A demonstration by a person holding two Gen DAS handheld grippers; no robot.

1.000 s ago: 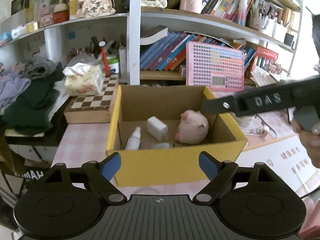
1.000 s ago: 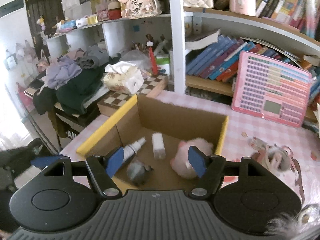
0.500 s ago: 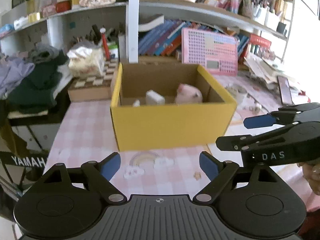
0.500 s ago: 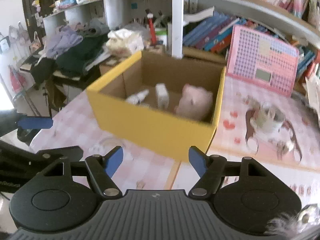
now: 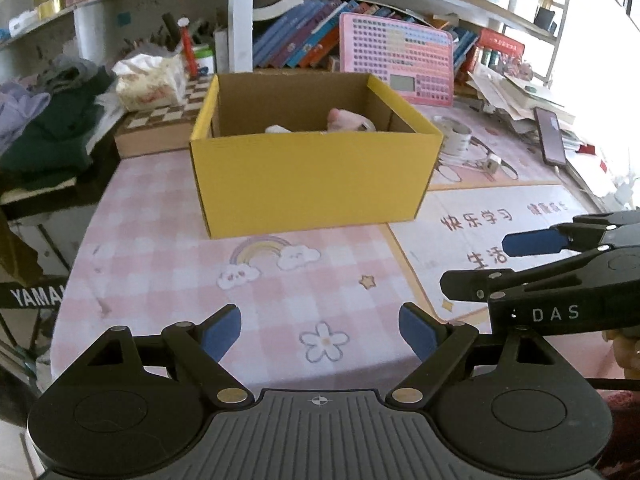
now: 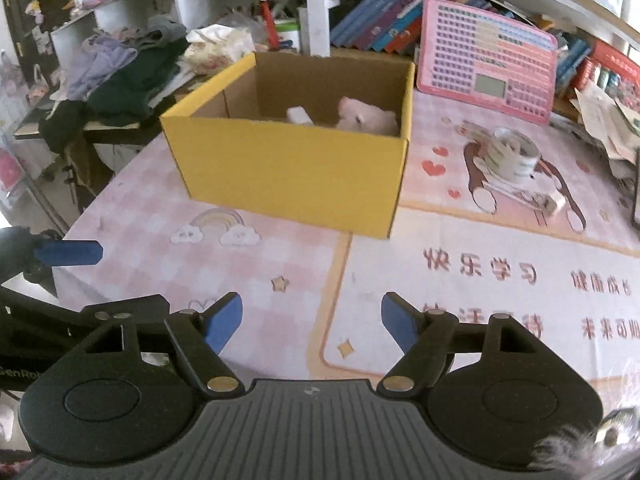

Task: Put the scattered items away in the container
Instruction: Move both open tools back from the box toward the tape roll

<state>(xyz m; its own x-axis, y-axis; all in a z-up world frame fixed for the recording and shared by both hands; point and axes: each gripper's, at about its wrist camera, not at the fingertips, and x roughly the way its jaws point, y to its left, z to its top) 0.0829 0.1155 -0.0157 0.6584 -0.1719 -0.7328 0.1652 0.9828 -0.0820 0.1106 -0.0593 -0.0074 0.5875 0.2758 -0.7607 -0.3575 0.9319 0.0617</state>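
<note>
left wrist view:
left gripper [image 5: 320, 326]: fingers wide apart, nothing btwn them, over bare pink bench [image 5: 168, 264].
yellow box [image 5: 312, 180]: the container, mid bench, open top, well ahead of fingers.
in box: pink plush [image 5: 346, 120] + top of a white block [image 5: 278, 129] peek over near wall; rest hidden.
right gripper [image 5: 486, 264]: comes in from right edge, low over mat; from this side can't tell its gap.
loose bits: tape roll [image 5: 456, 136] + small white piece [image 5: 493, 163] just right of box, still on bench.

right wrist view:
right gripper [image 6: 312, 322]: fingers fairly wide, jaws have just been opening, nothing btwn them.
yellow box [image 6: 296, 172]: ahead, corner-on; plush [image 6: 368, 118] and white block [image 6: 300, 115] inside.
tape roll [image 6: 510, 156]: on bear print, right of box, apart from it.
small white piece [image 6: 554, 202]: near tape roll, closer to cam.

handling (guess):
tape roll: light, stiff ring; pinch across wall or rim, prob. won't slip.
small piece: tiny, hard, light; take across short sides, easy to flick away.
box: thin card, light, may slide if bumped.

surface/room:
bench: printed soft-looking mat, smooth, flat; near part bare.
room: cluttered shelves w/ books [image 6: 368, 28], pink board [image 6: 486, 62], clothes pile [image 6: 120, 76] at left.
</note>
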